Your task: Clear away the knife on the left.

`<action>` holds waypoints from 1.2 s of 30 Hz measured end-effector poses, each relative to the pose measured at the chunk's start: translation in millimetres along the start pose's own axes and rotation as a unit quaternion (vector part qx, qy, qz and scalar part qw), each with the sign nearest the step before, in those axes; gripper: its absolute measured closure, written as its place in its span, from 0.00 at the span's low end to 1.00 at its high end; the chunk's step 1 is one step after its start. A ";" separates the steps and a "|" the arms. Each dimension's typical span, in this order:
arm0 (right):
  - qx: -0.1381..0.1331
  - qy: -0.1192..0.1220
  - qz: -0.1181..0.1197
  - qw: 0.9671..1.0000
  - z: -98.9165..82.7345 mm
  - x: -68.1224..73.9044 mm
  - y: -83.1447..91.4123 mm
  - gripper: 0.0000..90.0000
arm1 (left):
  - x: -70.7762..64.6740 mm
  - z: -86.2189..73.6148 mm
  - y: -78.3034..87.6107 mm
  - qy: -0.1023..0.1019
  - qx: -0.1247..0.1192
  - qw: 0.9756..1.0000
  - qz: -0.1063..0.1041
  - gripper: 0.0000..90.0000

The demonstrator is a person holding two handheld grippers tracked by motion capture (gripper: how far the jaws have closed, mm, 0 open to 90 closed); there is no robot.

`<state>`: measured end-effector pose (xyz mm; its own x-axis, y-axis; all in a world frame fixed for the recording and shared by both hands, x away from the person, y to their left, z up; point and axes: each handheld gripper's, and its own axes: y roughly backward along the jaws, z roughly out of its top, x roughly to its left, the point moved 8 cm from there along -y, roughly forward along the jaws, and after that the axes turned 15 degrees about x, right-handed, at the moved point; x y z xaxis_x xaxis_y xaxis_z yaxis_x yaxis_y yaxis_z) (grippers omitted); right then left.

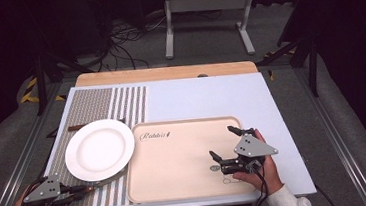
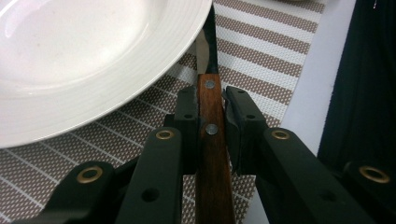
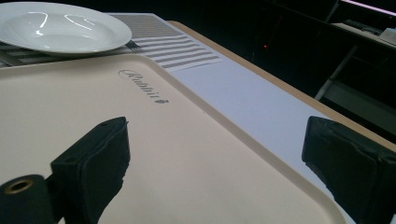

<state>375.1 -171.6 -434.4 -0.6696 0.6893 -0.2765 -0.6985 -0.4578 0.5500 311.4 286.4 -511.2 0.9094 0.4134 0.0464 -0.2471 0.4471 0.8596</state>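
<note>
Knife (image 2: 211, 140), wooden handle: clamped in left gripper (image 2: 209, 109), blade tucked under plate (image 2: 88, 60) rim for table-setting; right gripper (image 1: 224, 143): jaws wide, empty, over tray (image 1: 178, 183).

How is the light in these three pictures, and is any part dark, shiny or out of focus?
High view: the table is lit, the room behind nearly black. Left gripper view: the knife handle is sharp between the left gripper pads; soft glare on the plate. Right gripper view: bright streaks on the plate, the right gripper blurred, the tray evenly lit.
</note>
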 end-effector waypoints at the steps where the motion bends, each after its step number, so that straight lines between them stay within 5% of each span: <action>1: 0.000 0.000 0.001 1.000 0.0 0.1 0.0 0.09 | -1.4 0.6 2.2 -0.002 -0.007 1.000 -0.002 0.85; 20: 0.003 0.006 0.006 1.000 0.0 2.6 -2.1 0.09 | -11.8 10.7 14.3 -0.017 -0.034 0.999 0.008 0.85; 36: 0.004 0.008 0.007 1.000 0.0 3.8 -3.1 0.09 | -15.7 48.0 4.3 -0.029 -0.053 0.998 0.014 0.85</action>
<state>374.8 -167.5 -437.1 -0.6827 0.6744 -0.2813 -0.6872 -0.4620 0.5606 312.1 243.8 -483.8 0.9189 0.3810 0.1019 -0.3039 0.5194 0.7986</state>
